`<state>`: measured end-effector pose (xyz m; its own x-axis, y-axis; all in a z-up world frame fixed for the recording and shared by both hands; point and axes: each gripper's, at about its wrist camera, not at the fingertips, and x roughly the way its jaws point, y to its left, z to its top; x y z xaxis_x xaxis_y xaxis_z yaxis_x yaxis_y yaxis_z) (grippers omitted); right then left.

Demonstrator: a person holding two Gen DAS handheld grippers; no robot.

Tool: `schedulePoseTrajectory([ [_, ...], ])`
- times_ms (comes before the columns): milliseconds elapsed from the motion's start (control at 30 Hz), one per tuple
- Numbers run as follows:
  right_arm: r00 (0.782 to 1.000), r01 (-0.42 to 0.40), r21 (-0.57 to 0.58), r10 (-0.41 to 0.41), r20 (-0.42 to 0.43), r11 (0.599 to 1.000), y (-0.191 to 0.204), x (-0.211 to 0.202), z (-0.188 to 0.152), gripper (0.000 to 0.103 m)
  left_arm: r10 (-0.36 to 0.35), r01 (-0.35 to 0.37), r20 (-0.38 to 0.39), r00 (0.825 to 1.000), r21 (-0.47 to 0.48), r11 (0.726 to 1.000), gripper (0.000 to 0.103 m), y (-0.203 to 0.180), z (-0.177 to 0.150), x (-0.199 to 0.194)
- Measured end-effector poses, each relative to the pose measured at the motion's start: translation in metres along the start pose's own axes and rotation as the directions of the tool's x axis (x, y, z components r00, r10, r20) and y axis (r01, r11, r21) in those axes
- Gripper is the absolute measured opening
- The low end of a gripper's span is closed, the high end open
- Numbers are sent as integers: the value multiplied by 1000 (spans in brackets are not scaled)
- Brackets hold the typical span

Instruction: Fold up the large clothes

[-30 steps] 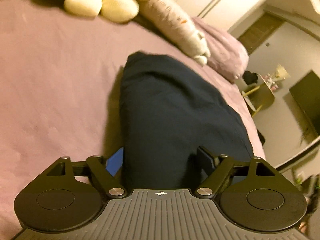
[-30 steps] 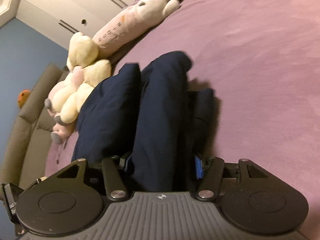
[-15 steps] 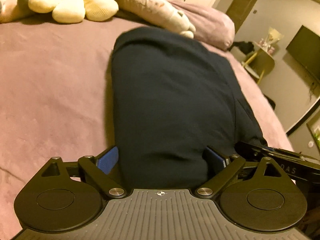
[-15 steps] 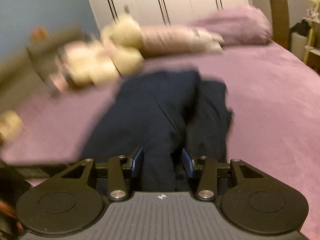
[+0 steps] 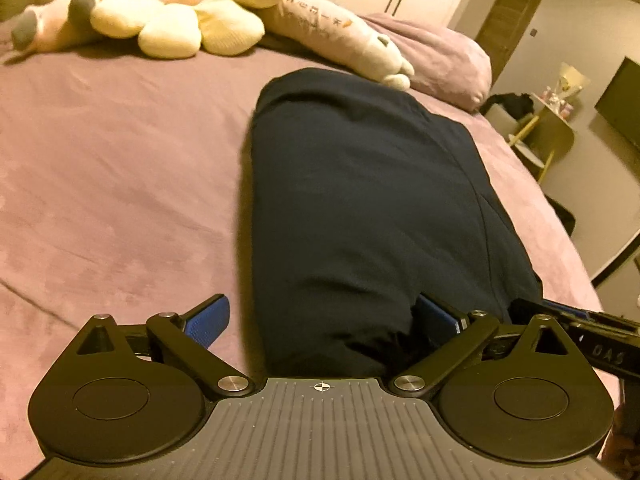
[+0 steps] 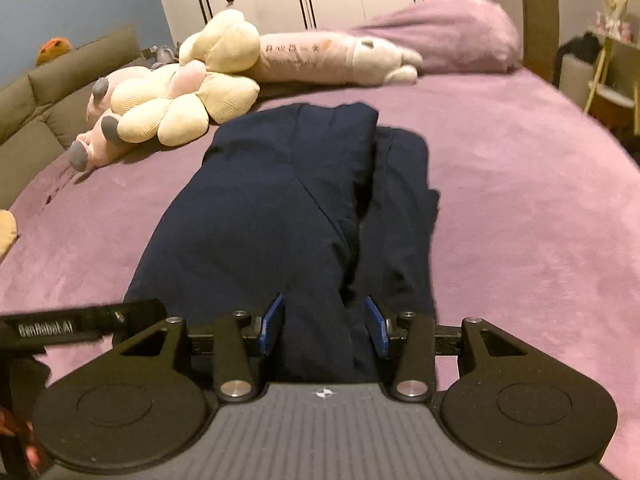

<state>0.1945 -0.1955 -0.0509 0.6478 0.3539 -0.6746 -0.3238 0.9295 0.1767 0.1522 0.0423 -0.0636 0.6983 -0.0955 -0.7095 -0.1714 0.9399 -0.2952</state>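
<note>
**Item: navy garment** (image 5: 360,208), large, dark blue, partly folded into a long band on the purple bed (image 5: 112,168). Its long axis runs straight away from both cameras toward the headboard end; the near end lies at the fingers, the far end stops short of the plush toys (image 6: 176,108). In the right wrist view the band shows two lengthwise layers, a broad upper fold and a narrower strip lying beside it on the right.

**Left gripper** (image 5: 320,320): fingers spread wide, having just been opening. The near end of the garment sits between them; the left blue pad (image 5: 208,320) stands clear of the cloth over bare bedding, so nothing is clamped.

**Right gripper** (image 6: 324,326): fingers at a middling gap, having closed and then eased apart a little. A ridge of the cloth runs up between the pads (image 6: 272,324); whether they actually press on it cannot be told.

**Relation for the next move:** both hands sit side by side at the same near end, neither clearly nearer. Judged from this, the next fold is across the long axis, carrying the near end toward the far end.

**Writing:** "GenRobot.AI" reads on the left gripper's bar in the right wrist view; "DAS" on the right gripper's body in the left wrist view. The long bolster pillow (image 6: 320,58) carries printed characters, too small to read.
</note>
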Motion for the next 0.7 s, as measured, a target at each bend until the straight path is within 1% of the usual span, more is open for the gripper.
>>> schedulePoseTrajectory([
  [167,997,58,-20,-59,-51,998,4,14,-8,48,15,-15,-3,1000,5,1000,103,-1,-5,1],
  [333,995,75,-37,-78,-66,996,7,21,-8,51,35,-35,-9,999,15,999,103,-4,-5,2],
  [367,994,81,-42,-84,-64,996,7,21,-9,54,42,-42,-12,999,20,999,103,-5,-6,0],
  [433,992,99,-38,-101,-74,994,7,18,-8,63,51,-50,-26,998,24,998,103,-6,-7,-4],
  [467,987,127,-26,-129,-96,992,7,15,-9,76,55,-53,-40,998,30,998,103,-7,-7,-7],
  [500,982,147,-13,-148,-119,989,7,13,-10,79,65,-62,-58,996,41,997,103,-7,-9,-9],
  [567,974,149,5,-146,-175,989,9,6,-16,80,123,-116,-90,988,77,990,103,-9,-15,-14],
  [633,957,156,-6,-153,-247,988,16,2,-26,82,166,-159,-79,983,90,983,103,-11,-22,-23],
  [700,951,137,5,-130,-280,991,21,-5,-32,86,203,-197,-69,977,83,977,103,-11,-24,-32],
])
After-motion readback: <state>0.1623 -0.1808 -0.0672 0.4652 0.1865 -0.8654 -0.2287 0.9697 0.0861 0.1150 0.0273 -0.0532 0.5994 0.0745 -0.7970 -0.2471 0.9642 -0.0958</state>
